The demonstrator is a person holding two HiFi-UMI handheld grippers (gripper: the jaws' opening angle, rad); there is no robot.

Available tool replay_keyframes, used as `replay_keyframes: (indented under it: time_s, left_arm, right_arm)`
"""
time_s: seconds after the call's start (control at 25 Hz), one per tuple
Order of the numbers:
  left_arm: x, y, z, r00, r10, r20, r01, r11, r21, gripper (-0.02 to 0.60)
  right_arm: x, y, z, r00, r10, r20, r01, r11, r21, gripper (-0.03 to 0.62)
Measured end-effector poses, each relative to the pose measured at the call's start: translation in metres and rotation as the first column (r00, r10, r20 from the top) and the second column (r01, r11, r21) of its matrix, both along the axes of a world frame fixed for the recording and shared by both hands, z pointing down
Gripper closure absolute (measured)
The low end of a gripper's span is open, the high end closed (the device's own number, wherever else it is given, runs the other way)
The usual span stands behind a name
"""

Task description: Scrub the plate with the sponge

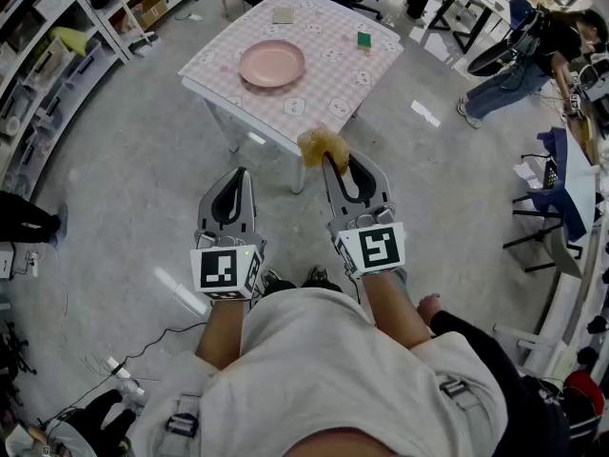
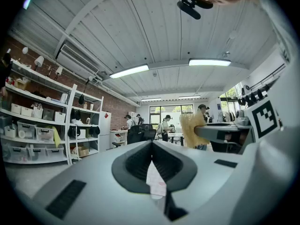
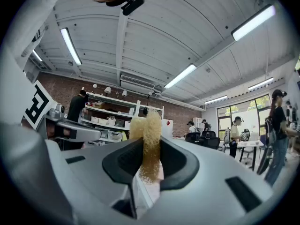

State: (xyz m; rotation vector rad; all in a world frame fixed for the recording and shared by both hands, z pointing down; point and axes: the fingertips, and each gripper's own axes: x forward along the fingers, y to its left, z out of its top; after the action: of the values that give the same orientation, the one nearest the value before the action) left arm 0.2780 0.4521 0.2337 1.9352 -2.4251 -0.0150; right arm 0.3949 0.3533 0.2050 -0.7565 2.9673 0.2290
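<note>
A pink plate lies on the checked table ahead of me in the head view. My right gripper is shut on a yellow sponge, held in the air just short of the table's near corner. In the right gripper view the sponge sticks up between the closed jaws. My left gripper hangs beside it over the floor, shut with nothing in it; its own view shows the jaws pressed together, and the sponge off to the right.
On the table lie a small green block and a beige square. Shelving racks line the left side. A person sits at the far right near chairs. Cables trail on the floor at left.
</note>
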Motion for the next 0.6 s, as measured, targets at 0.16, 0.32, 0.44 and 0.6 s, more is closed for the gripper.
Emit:
replay_keyframes:
  time_s: [0.16, 0.32, 0.44, 0.6]
  left_arm:
    - [-0.002, -0.002, 0.003, 1.000, -0.002, 0.006, 0.002, 1.000, -0.010, 0.571]
    - [-0.010, -0.004, 0.009, 1.000, -0.013, 0.000, 0.013, 1.000, -0.026, 0.551]
    - [-0.018, -0.005, 0.014, 1.000, -0.002, -0.018, 0.001, 0.999, -0.035, 0.526]
    - [-0.036, -0.003, 0.018, 0.999, 0.004, -0.032, -0.005, 0.999, -0.038, 0.521]
  right_arm:
    - [-0.002, -0.001, 0.002, 1.000, -0.001, -0.003, 0.001, 1.000, -0.001, 0.503]
    - [-0.008, 0.002, 0.003, 1.000, -0.006, -0.011, 0.006, 1.000, 0.014, 0.503]
    - [-0.014, 0.004, 0.006, 1.000, -0.004, -0.020, 0.004, 1.000, 0.016, 0.503]
    - [-0.027, 0.006, 0.009, 1.000, 0.006, -0.024, -0.006, 1.000, 0.006, 0.503]
